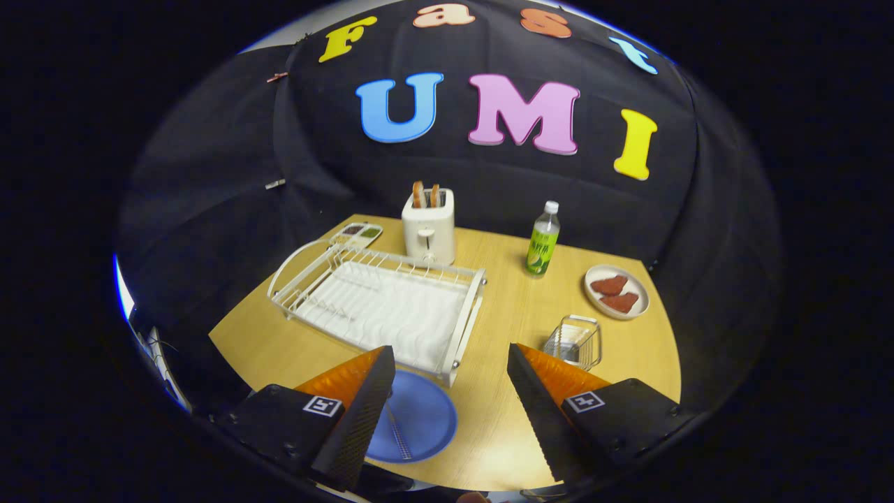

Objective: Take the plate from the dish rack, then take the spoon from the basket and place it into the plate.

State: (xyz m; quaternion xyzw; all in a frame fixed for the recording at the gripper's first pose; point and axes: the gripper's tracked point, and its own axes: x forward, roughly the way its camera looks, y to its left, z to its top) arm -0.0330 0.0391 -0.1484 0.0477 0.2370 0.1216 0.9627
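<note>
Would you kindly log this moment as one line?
hand-held gripper: open, empty | plate: on table | spoon: in plate | dish rack: empty

Blue plate (419,416), white dish rack (380,307) and toaster (428,227), green bottle (543,241) with white cap, light wood-grain table (510,307).

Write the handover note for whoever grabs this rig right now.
Claw: open, holding nothing, above the table's near edge.
Blue plate: flat on the table just in front of the dish rack, partly behind the left finger.
Spoon: appears to lie on the plate.
Wire basket: beyond the right finger; its contents are hard to make out.
Done: plate out, spoon seemingly placed.
Left: nothing evident; confirm the spoon.
</note>
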